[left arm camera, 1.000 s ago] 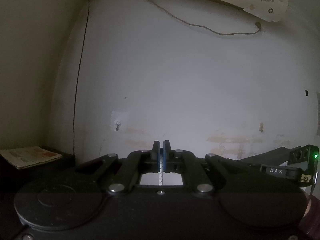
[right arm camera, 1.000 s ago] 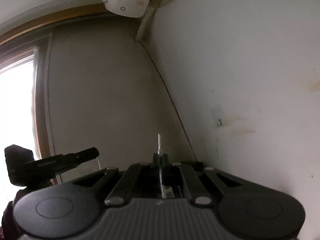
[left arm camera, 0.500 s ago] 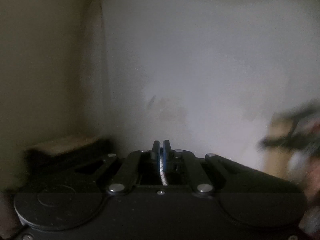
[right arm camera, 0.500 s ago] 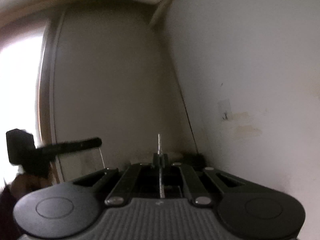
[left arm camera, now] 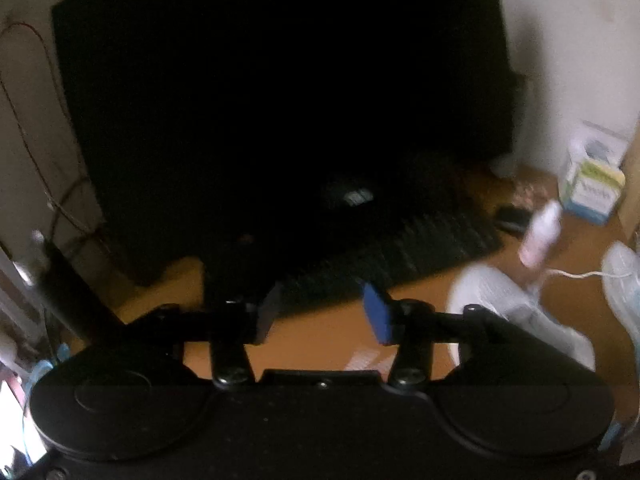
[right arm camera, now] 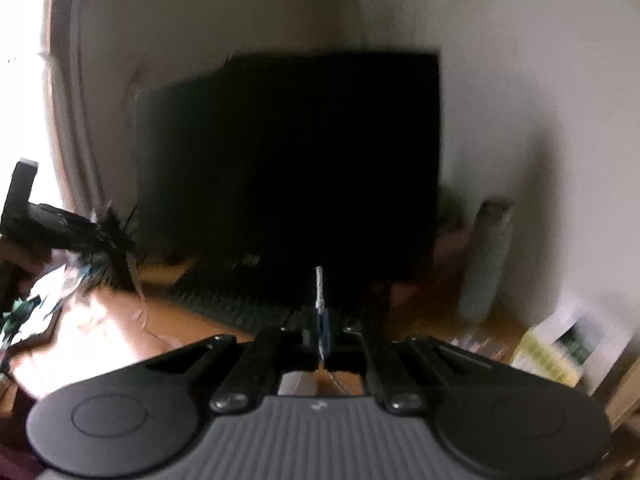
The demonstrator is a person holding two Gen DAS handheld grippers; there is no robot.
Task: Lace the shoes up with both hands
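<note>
In the left wrist view my left gripper (left arm camera: 322, 316) is open and empty above a wooden desk (left arm camera: 320, 336). A white shoe (left arm camera: 516, 308) lies to its right, blurred, with a second white shoe (left arm camera: 622, 280) at the right edge and a white lace (left arm camera: 576, 275) between them. In the right wrist view my right gripper (right arm camera: 321, 330) is shut on a white lace end (right arm camera: 319, 286) that sticks up past the fingertips. The left gripper shows there at the far left (right arm camera: 60, 224).
A large black monitor (left arm camera: 280, 100) and a black keyboard (left arm camera: 400, 256) stand ahead. A small white bottle (left arm camera: 540, 232) and a white and green box (left arm camera: 592, 184) sit at the right. A grey cylinder (right arm camera: 486, 256) stands by the wall. Cables (left arm camera: 44, 160) hang at the left.
Both grippers have tilted down from the wall to the desk. My left gripper has opened and let go of the lace it held. The right gripper still holds its lace end.
</note>
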